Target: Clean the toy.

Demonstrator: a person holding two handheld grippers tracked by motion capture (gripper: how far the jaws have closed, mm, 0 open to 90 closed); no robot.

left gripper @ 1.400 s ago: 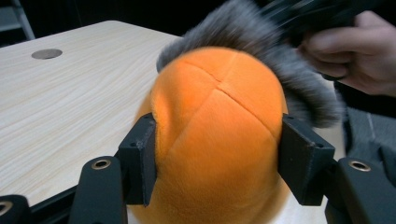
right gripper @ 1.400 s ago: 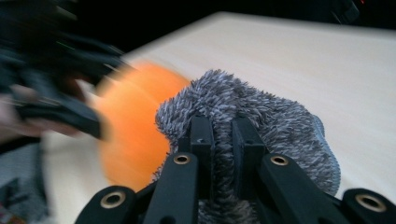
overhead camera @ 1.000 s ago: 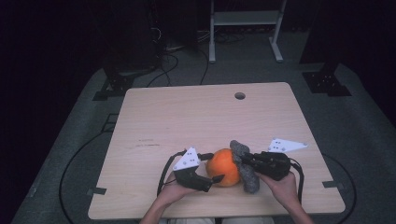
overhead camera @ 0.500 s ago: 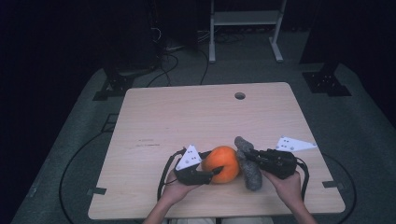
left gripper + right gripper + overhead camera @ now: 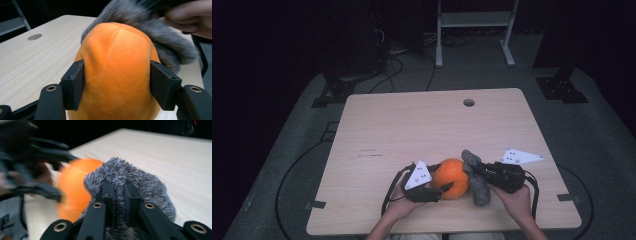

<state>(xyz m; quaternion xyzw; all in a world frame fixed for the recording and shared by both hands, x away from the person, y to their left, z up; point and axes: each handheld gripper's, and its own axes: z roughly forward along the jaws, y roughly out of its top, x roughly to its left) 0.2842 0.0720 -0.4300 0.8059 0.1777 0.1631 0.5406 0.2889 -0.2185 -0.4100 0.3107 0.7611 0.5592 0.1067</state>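
Plush orange ball (image 5: pixel 452 177) near tabletop (image 5: pixel 412 125) front edge, squeezed by left gripper (image 5: pixel 117 82) whose jaws just eased slightly; right gripper (image 5: pixel 117 195) pinches grey furry tail (image 5: pixel 475 180), long axis front-to-back.

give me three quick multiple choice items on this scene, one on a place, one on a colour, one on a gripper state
1. Where does the orange plush sit on the table?
A. by the far edge, beside the round hole
B. near the person's edge, between the two grippers
C. at the far left corner

2. What colour is the furry piece in the right gripper?
A. grey
B. green
C. red

3. How does the left gripper stand?
A. wide open, away from the plush
B. shut on bare air
C. jaws pressed on both sides of the plush

Answers: 1 B, the high view shows it low on the table with a gripper on each side; 2 A, the fur is grey; 3 C, the left gripper view shows both pads against the plush.
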